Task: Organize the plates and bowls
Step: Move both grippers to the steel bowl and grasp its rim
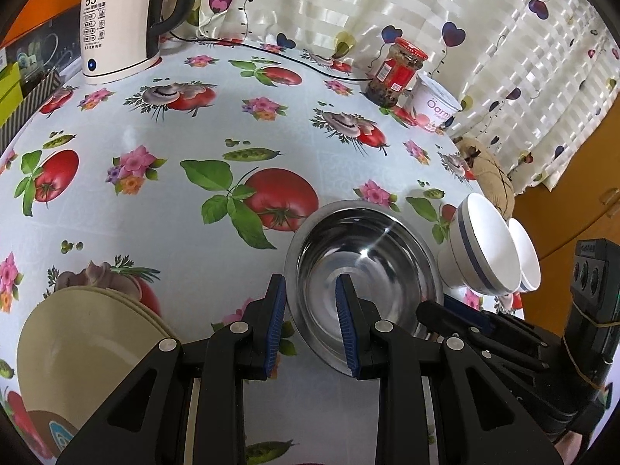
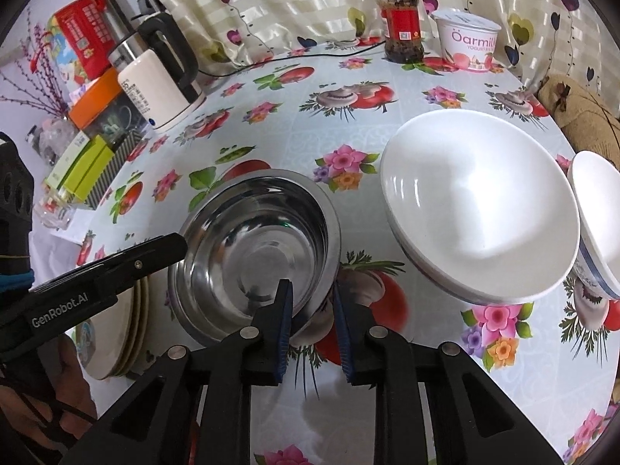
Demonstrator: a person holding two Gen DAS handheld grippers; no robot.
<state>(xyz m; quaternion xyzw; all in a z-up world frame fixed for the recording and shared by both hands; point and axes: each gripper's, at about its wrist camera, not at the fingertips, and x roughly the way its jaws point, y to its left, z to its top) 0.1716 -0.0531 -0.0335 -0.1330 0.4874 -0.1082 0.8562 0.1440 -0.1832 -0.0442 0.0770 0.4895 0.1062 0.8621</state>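
A steel bowl (image 1: 364,259) sits on the patterned table, also in the right wrist view (image 2: 255,248). My left gripper (image 1: 312,296) is open, its jaws straddling the bowl's near-left rim without closing. My right gripper (image 2: 312,302) is open, its jaws straddling the bowl's near-right rim. A stack of beige plates (image 1: 89,348) lies left of the bowl, also in the right wrist view (image 2: 116,333). Two white bowls with blue bands (image 1: 484,248) stand to the right; the larger one (image 2: 480,209) and the smaller one (image 2: 600,224) show in the right wrist view.
A white kettle (image 1: 116,27) stands at the back left. A red-lidded jar (image 1: 395,73) and a yogurt tub (image 1: 434,104) stand at the back by the curtain. Boxes (image 2: 89,128) line the left edge. A brown bundle (image 2: 581,112) lies at the right edge.
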